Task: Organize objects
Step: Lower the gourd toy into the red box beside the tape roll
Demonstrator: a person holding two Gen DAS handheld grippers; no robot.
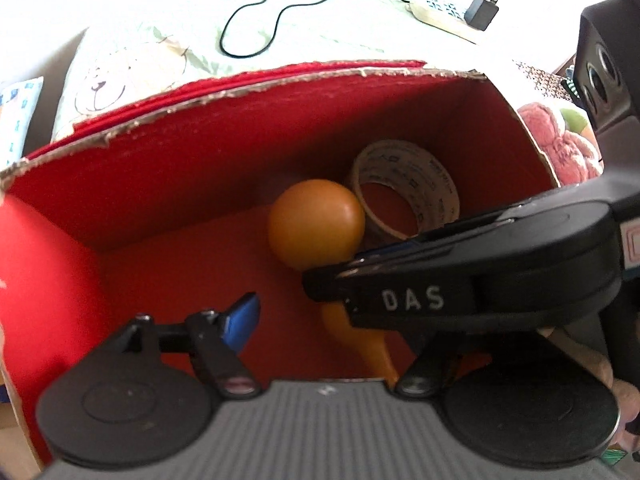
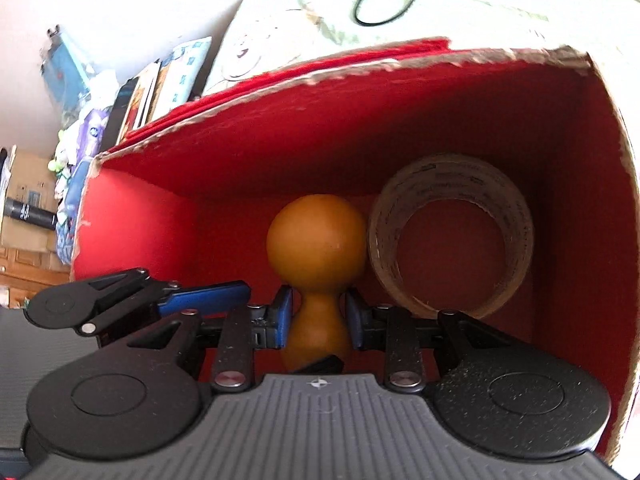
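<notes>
Surface: pale printed cloth (image 1: pixel 132 72) under my red box (image 2: pixel 580 208), a black cable (image 1: pixel 256 36) lying on it.
Room: books (image 2: pixel 160 84) stacked at left.
Gourd (image 2: pixel 316 240): inside the box, touching the tape roll (image 2: pixel 452 236).
Right gripper (image 2: pixel 318 318): pinching the gourd's neck.
Left gripper (image 1: pixel 320 320): spread; my right finger hidden behind the other gripper.

Both fisheye views: daylight blows out the pale surface toward your 12 o'clock; the red box (image 2: pixel 400 128) interior lies in shadow beneath its far wall. Straight edges bow toward the rims; the nearest gripper parts are soft.
</notes>
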